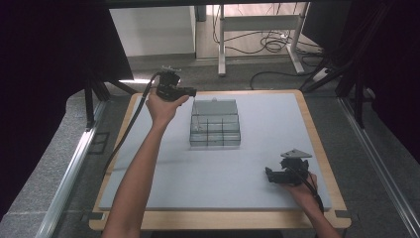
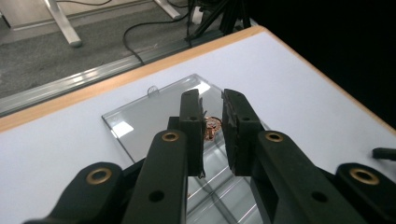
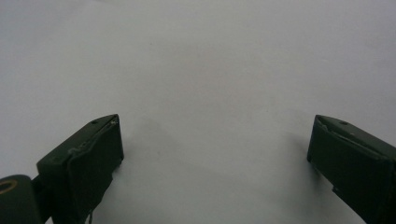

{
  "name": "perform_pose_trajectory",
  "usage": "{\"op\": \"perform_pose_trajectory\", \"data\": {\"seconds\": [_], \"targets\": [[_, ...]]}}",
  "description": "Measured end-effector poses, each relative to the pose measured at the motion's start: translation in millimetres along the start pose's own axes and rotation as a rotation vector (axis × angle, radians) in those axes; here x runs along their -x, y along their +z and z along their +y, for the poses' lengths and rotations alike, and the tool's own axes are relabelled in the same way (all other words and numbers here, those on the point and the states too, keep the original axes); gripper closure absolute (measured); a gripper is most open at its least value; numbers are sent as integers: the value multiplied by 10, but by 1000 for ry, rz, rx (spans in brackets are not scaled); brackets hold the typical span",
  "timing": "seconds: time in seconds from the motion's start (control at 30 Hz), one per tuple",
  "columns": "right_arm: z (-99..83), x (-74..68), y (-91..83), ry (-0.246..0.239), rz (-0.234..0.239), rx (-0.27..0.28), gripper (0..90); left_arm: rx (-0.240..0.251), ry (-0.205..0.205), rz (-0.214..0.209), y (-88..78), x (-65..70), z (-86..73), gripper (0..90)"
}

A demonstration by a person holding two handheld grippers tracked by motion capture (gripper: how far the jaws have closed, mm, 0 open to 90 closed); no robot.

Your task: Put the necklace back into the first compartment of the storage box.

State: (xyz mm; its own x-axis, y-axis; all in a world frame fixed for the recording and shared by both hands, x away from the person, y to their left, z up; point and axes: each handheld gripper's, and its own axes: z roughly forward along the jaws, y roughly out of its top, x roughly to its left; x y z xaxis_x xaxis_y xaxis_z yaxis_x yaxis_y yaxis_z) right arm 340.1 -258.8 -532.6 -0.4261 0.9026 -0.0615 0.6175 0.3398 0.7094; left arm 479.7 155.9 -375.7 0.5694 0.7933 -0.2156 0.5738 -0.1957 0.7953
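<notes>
Left gripper (image 1: 190, 92) over clear box (image 1: 215, 124), mid-mat.
Small copper piece (image 2: 211, 127) seen in the narrow gap between its jaws; contact unclear. Right gripper (image 1: 268, 173) rests low on grey mat (image 1: 277, 124), jaws spread wide, well apart from box.

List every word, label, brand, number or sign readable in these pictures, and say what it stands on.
None: no readable text stands anywhere.
Clear plastic box: no label or print shows on its lid or walls.
Small reddish-brown thing seen between the left claw's jaws: too small and blurred to tell if it bears marks.
Grey mat: plain.
Both claws: no brand mark shows.
</notes>
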Motion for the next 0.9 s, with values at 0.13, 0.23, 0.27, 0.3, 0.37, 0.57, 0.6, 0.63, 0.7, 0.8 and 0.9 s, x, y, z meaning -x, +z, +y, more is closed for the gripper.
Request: {"op": "perform_pose_trajectory", "data": {"seconds": [0.13, 0.23, 0.27, 0.3, 0.37, 0.57, 0.6, 0.63, 0.7, 0.8, 0.9], "targets": [[0, 1, 0, -1, 0, -1, 32, -18, -3, -1, 65, -28, -111, 795], [0, 1, 0, -2, -1, -1, 32, -27, -10, -3, 99, -59, -179, 795], [0, 1, 0, -1, -1, -1, 32, -31, -9, -1, 108, -66, -198, 794], [0, 1, 0, -2, -1, -1, 32, -33, -12, -5, 116, -74, -216, 795], [0, 1, 0, -1, 0, -1, 32, -40, -15, -4, 136, -86, -254, 795], [0, 1, 0, -2, -1, -1, 32, -72, -25, -13, 241, -109, -410, 795], [0, 0, 0, -2, -1, -1, 32, -79, -28, -15, 263, -111, -437, 795], [0, 0, 0, -2, -1, -1, 32, -87, -27, -13, 282, -115, -461, 795], [0, 0, 0, -2, -1, -1, 32, -97, -29, -12, 321, -124, -503, 795], [0, 1, 0, -2, -1, -1, 32, -117, -32, -4, 386, -138, -560, 795], [1, 3, 2, 0, 2, -2, 31, -140, -34, -1, 461, -130, -605, 795]]}}
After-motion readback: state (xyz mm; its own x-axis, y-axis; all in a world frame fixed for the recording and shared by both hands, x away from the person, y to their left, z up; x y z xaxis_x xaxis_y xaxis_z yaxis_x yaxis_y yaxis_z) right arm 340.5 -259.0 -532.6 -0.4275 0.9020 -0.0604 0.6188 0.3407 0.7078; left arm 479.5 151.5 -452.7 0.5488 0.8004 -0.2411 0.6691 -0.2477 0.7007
